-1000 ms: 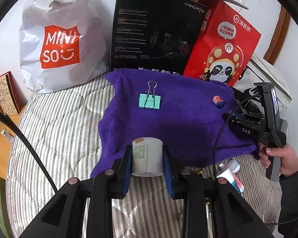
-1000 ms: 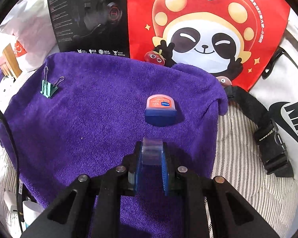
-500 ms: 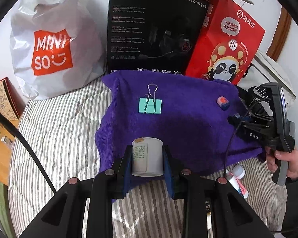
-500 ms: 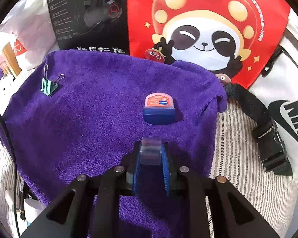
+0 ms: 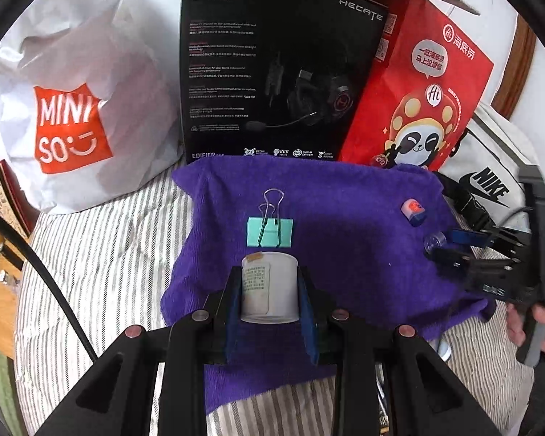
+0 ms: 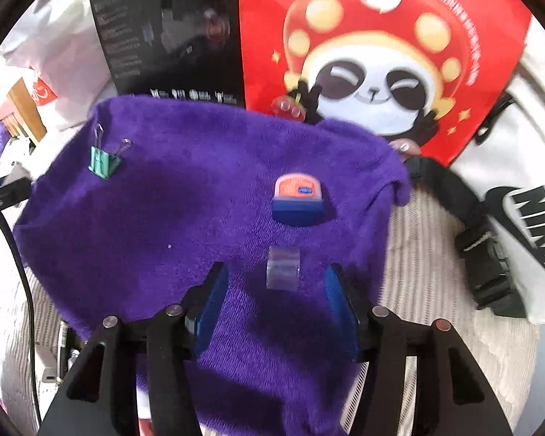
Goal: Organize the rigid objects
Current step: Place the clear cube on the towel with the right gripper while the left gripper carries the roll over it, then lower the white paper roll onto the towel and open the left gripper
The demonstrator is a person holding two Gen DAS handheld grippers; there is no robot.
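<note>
My left gripper (image 5: 269,290) is shut on a white labelled pot (image 5: 269,285) and holds it over the near edge of the purple towel (image 5: 345,254). A teal binder clip (image 5: 270,231) lies on the towel just beyond it. My right gripper (image 6: 277,298) is open, and a small clear plastic cap (image 6: 282,268) lies on the towel (image 6: 185,218) between its fingers. A small blue and pink jar (image 6: 298,200) lies just past the cap. The binder clip (image 6: 103,160) is at the towel's far left. In the left wrist view the right gripper (image 5: 447,247) is at the right, near the jar (image 5: 413,212).
A white MINISO bag (image 5: 72,109), a black headset box (image 5: 272,72) and a red panda bag (image 5: 418,91) stand behind the towel. A white Nike bag (image 6: 519,200) with a black strap lies on the right. The striped bedding (image 5: 101,254) surrounds the towel.
My right gripper has opened and let go of the clear cap, which now lies on the towel. My left gripper has moved forward over the towel with the white pot.
</note>
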